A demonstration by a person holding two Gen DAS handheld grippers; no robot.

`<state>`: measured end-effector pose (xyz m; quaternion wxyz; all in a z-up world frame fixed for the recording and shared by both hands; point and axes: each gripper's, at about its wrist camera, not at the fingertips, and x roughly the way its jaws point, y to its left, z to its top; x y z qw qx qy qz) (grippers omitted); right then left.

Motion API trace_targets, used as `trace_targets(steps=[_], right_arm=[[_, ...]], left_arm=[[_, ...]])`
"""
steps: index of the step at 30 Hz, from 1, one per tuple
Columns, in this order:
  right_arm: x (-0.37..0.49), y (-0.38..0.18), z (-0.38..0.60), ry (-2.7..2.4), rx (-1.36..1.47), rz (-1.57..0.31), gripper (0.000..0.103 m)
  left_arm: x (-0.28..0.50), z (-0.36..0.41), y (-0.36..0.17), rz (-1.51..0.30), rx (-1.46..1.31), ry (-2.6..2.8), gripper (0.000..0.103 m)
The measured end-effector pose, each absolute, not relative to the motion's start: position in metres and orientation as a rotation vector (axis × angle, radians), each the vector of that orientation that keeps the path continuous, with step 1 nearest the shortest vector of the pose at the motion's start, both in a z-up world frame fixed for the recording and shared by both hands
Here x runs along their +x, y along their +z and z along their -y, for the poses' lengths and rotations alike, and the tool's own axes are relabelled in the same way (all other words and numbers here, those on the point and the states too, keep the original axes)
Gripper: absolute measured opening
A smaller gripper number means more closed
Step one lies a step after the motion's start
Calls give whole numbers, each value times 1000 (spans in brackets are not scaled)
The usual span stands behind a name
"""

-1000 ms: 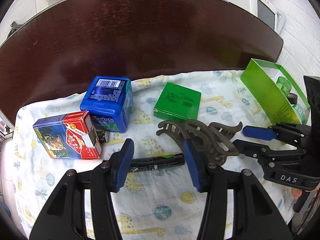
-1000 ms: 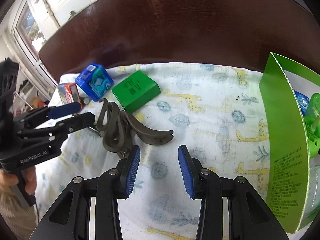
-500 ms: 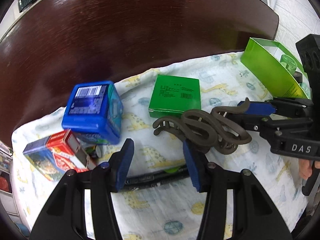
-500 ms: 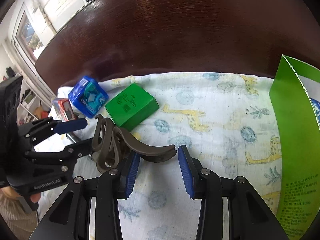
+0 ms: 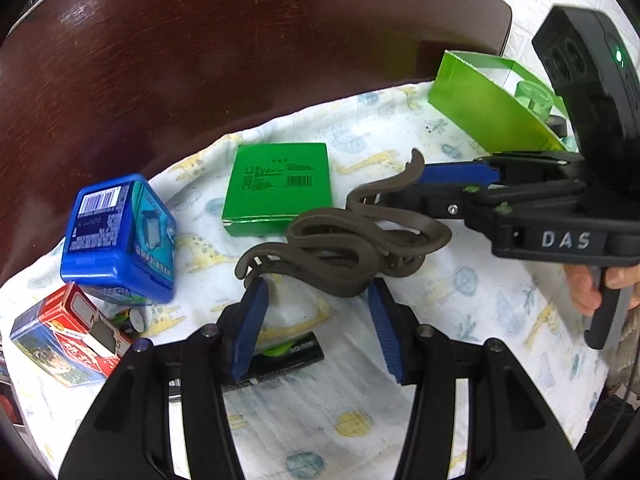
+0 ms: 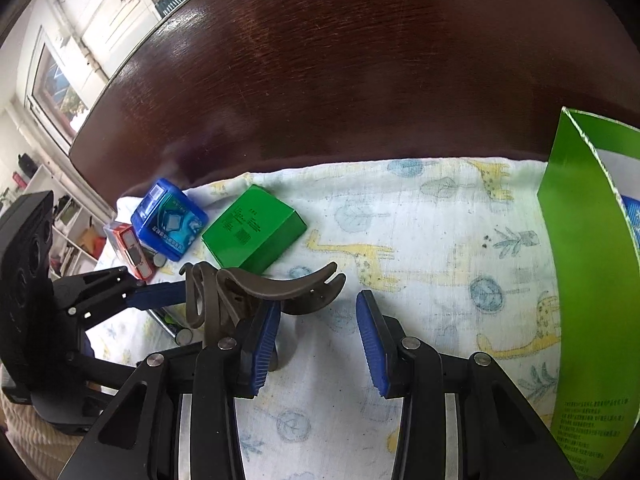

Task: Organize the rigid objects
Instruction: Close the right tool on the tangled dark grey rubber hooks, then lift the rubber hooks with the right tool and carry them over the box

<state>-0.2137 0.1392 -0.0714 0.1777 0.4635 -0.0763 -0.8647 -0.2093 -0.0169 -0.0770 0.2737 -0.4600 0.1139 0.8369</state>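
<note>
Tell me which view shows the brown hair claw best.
The left wrist view: the brown hair claw lies nearly whole there on the giraffe cloth, its curved prongs clear. In the right wrist view the right gripper covers its lower part.

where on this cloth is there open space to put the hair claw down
Free: the cloth between the flat green box and the tall green carton, and the strip toward the camera in front of the right gripper. Crowded: the left end, where the blue box, red box, black marker and hair claw cluster.
</note>
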Motion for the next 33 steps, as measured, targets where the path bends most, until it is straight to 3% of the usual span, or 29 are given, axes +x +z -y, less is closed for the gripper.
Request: trace_targets(steps=[4,8,17,33], right_arm=[[-216,-74,-137,-2443,1303,185,42],[-216,-74,-136,-2445,1287,163,50],[-217,-75,-134,-2398,1253,168,50],[-224,-72,-128,-2359,1214,169,49]], left_arm=[[-212,23,-74,-272,-1230,2253,52],[-206,32,-72,-273,-1204,2274,71],[-219,40,-72,-150,-1208,2261,71],[-224,29,-71,-193,-1218,2264,65]])
